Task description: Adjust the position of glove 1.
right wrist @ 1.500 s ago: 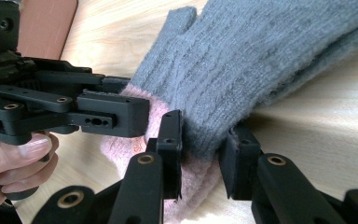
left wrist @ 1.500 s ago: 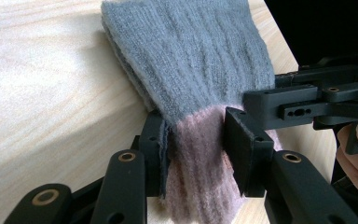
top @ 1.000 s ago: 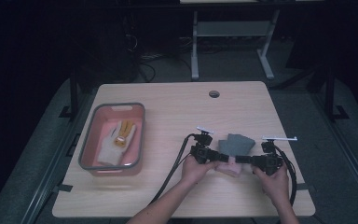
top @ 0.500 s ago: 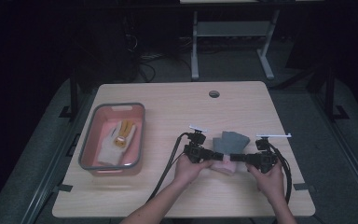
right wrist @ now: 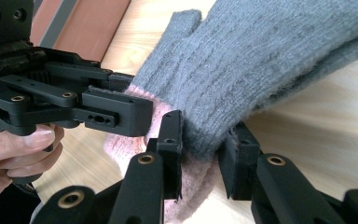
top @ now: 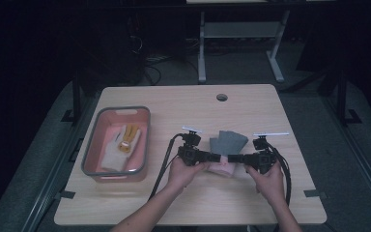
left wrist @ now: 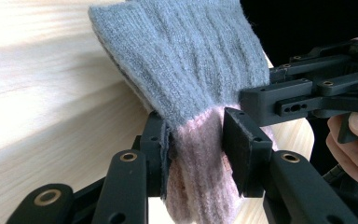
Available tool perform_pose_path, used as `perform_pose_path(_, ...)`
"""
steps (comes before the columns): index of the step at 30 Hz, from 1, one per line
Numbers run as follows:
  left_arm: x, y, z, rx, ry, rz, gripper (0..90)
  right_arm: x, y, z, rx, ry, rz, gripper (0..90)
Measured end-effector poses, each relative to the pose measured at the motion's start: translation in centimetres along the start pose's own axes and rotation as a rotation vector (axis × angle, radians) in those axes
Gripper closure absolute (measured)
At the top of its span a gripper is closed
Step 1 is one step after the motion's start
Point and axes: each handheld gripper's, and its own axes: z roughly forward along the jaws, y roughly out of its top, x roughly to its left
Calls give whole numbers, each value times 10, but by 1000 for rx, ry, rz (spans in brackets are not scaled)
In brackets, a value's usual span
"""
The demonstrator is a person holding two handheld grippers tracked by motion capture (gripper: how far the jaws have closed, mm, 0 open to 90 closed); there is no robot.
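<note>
Glove [top: 228, 145] grey-and-pink, on table [top: 251, 106] | left gripper [top: 211, 157] clamped on its cuff | right gripper [top: 236, 158] clamped opposite

The left hand-held gripper [left wrist: 196, 149] clamps the grey-and-pink knitted glove's [left wrist: 186, 70] cuff; the right hand-held gripper [left wrist: 261, 105] grips beside it.

You will find no legible text, label, brand, number or sign on any surface before you, whichever of the three views you check.
</note>
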Motion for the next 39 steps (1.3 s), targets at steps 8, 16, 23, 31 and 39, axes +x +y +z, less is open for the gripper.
perform_pose_path(8,5,1,-19,-22,13,5,619,15,10,7,10,18,-30,716)
perform_pose_path(16,9,2,-33,-36,18,-3,620,26,19,14,27,27,-43,717)
perform_pose_path(23,12,4,-46,-52,25,-4,620,38,28,18,30,27,-71,717)
perform_pose_path(31,16,5,-60,-71,36,-9,620,49,37,24,42,41,-80,717)
perform_pose_path(39,19,5,-73,-88,42,-6,620,60,44,30,54,51,-92,717)
